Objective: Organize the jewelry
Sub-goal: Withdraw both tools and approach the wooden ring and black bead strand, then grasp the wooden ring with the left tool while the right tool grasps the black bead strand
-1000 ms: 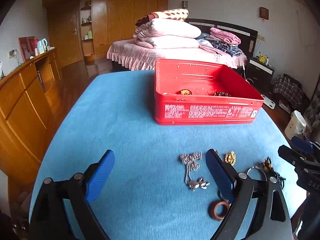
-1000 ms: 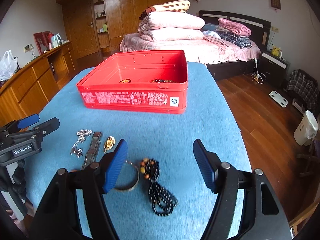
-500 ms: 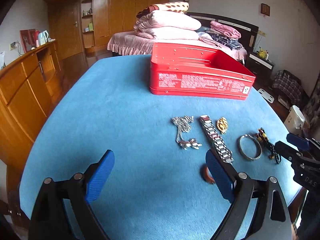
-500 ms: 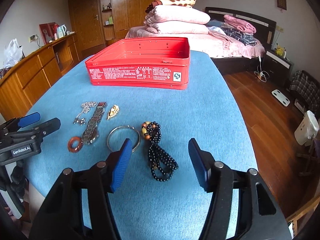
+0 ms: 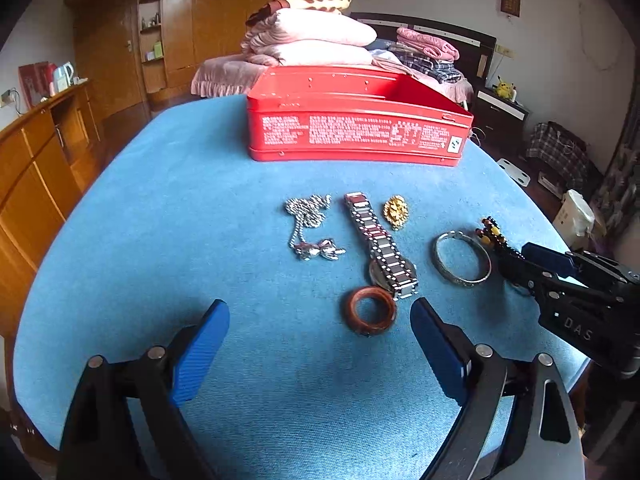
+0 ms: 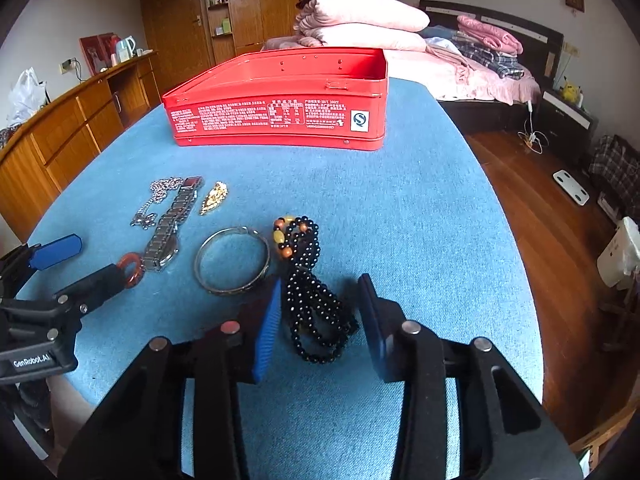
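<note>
Jewelry lies on a blue table (image 5: 160,220) in front of an open red tin (image 5: 356,120). There is a silver chain necklace (image 5: 308,224), a metal watch (image 5: 380,248), a gold brooch (image 5: 396,212), a silver bangle (image 5: 462,260), a brown ring (image 5: 370,310) and a black bead necklace (image 6: 312,288). My left gripper (image 5: 320,352) is open, low over the table, just short of the brown ring. My right gripper (image 6: 320,320) is half open, its fingers on either side of the black bead necklace without touching it.
The red tin (image 6: 280,108) stands at the far side of the table. A wooden sideboard (image 5: 36,152) runs along the left. A bed with stacked pillows (image 5: 320,40) is behind the tin. The table's right edge (image 6: 516,240) drops to wooden floor.
Both grippers have dropped and pulled back towards the near jewelry. The right gripper has narrowed around the black bead necklace. The tin's inside has gone out of view.
</note>
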A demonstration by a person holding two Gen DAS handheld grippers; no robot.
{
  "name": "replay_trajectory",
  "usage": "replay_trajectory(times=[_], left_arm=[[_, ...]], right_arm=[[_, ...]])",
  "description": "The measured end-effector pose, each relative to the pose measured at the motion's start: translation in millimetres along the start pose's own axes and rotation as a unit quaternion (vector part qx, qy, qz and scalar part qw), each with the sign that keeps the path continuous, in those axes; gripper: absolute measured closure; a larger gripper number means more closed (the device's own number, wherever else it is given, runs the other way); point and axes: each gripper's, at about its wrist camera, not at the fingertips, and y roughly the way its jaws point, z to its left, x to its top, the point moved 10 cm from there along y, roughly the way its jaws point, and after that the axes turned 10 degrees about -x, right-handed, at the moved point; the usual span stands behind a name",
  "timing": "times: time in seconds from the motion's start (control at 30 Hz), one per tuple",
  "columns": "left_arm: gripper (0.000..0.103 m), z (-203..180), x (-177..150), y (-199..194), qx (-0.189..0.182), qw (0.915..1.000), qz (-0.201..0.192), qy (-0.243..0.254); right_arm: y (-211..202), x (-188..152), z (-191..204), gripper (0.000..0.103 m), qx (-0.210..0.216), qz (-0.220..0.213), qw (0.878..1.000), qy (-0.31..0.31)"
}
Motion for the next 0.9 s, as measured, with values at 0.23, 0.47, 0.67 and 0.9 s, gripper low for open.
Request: replay_trajectory(times=[0.23,0.47,0.67,0.9], left_arm=[[0.030,-5.4,-5.1,10.9,0.002,0.9999,0.014,0.009],[0.067,-12.6,-3.4,10.2,-0.016,0.9997,0.011,0.012],[0.074,-7.2,2.0,9.7,-0.027,0.9996,0.006,0.004],[0.074,20.3,6.3,5.8,0.004,0.9999,-0.001,-0.015]], right_arm=[[-0.7,-1.1,-2.0,0.069,0.003,-0.001,1.000,0.007],[0.2,-0.2,-1.2,0.068,0.002,0.000,1.000,0.010],[0.0,2.0,-0.3,0.067,0.000,0.002,1.000,0.007],[2.7,4.6,3.6,0.066,-0.004,0.003,1.000,0.000]])
